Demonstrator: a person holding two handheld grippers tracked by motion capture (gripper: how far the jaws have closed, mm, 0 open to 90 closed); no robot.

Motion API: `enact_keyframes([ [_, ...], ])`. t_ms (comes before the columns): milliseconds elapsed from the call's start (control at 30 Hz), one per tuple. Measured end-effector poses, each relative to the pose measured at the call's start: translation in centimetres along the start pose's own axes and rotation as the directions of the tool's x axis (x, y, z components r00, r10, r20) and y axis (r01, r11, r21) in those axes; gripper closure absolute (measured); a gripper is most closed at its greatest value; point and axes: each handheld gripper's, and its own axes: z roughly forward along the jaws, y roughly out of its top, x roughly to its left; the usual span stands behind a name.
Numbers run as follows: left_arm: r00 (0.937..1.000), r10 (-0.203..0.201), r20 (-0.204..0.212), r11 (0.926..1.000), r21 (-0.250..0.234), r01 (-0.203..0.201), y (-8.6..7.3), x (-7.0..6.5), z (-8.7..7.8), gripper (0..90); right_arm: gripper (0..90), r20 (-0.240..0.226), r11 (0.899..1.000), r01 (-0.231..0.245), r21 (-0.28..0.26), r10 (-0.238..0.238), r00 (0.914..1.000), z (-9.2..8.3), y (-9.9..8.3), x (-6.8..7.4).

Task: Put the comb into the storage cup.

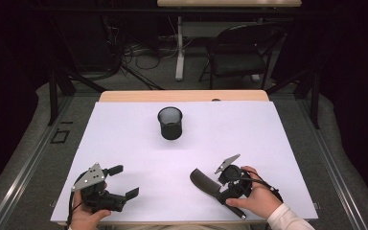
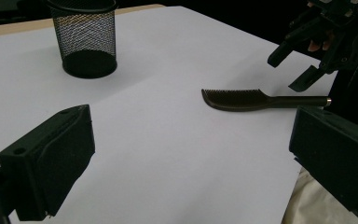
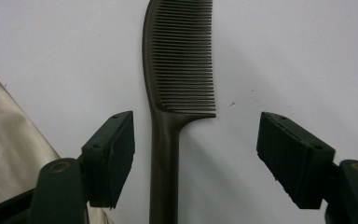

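I am holding my right tool (image 3: 196, 154) released over the comb (image 3: 179, 79) lying near right on the desk (image 1: 124, 139), its handle running lengthwise between the jaws, while my left tool (image 1: 120, 181) is waiting released, and the far mesh cup (image 1: 170, 123) is looking empty.

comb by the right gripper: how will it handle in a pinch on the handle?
Likely stiff: the comb looks like one moulded piece lying flat on the white table. Probably light, being thin. The smooth narrow handle may slip or pivot between the right gripper pads, and the fine teeth could bend if squeezed.
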Motion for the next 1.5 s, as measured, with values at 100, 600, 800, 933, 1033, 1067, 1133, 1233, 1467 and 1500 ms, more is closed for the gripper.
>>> enact_keyframes([
  [100, 1.0, 0.002, 0.002, 1.0, 0.004, -0.002, 0.0, 0.0, 0.0, 0.3, 29.3, -0.001, 1.0, 0.001, 0.018, -0.001, 1.0, 0.2, 0.1, 0.2],
  [600, 1.0, -0.006, 0.004, 1.0, 0.007, 0.006, -0.1, 0.1, 0.1, 0.4, 35.2, -0.027, 0.994, 0.031, 0.1, -0.028, 0.9992, 1.2, 0.5, 0.6],
  [800, 1.0, -0.008, -0.001, 0.9999, 0.007, 0.008, -0.1, 0.2, 0.2, 0.4, 37.5, -0.033, 0.994, 0.028, 0.109, -0.025, 0.9992, 1.3, 0.6, 0.7],
  [933, 1.0, -0.01, 0.0, 0.9999, 0.007, 0.01, -0.1, 0.2, 0.2, 0.4, 38.5, -0.046, 0.992, 0.028, 0.124, -0.022, 0.9987, 1.4, 0.6, 0.7],
  [1033, 1.0, -0.01, 0.0, 0.9999, 0.009, 0.01, -0.1, 0.2, 0.2, 0.3, 39.6, -0.049, 0.988, 0.016, 0.152, -0.009, 0.9988, 1.7, 0.5, 0.7],
  [1067, 0.9999, -0.011, 0.003, 0.9999, 0.01, 0.011, -0.1, 0.2, 0.2, 0.4, 39.5, -0.048, 0.988, 0.014, 0.154, -0.007, 0.9988, 1.7, 0.5, 0.7],
  [1133, 0.9999, -0.011, 0.003, 0.9999, 0.01, 0.011, -0.1, 0.2, 0.2, 0.3, 39.5, -0.052, 0.987, 0.011, 0.159, -0.003, 0.9986, 1.8, 0.4, 0.6],
  [1233, 0.9999, -0.012, 0.003, 0.9999, 0.01, 0.012, -0.2, 0.2, 0.2, 0.4, 40.7, -0.051, 0.985, 0.007, 0.172, 0.002, 0.9987, 2.0, 0.2, 0.6],
  [1467, 0.9999, -0.014, 0.003, 0.9998, 0.011, 0.014, -0.2, 0.2, 0.2, 0.4, 43.8, -0.055, 0.983, 0.01, 0.186, 0.0, 0.9985, 2.4, 0.1, 0.5],
  [1500, 0.9999, -0.013, 0.004, 0.9999, 0.011, 0.013, -0.2, 0.2, 0.2, 0.3, 44.4, -0.053, 0.982, 0.012, 0.186, -0.002, 0.9986, 2.4, 0.0, 0.5],
])
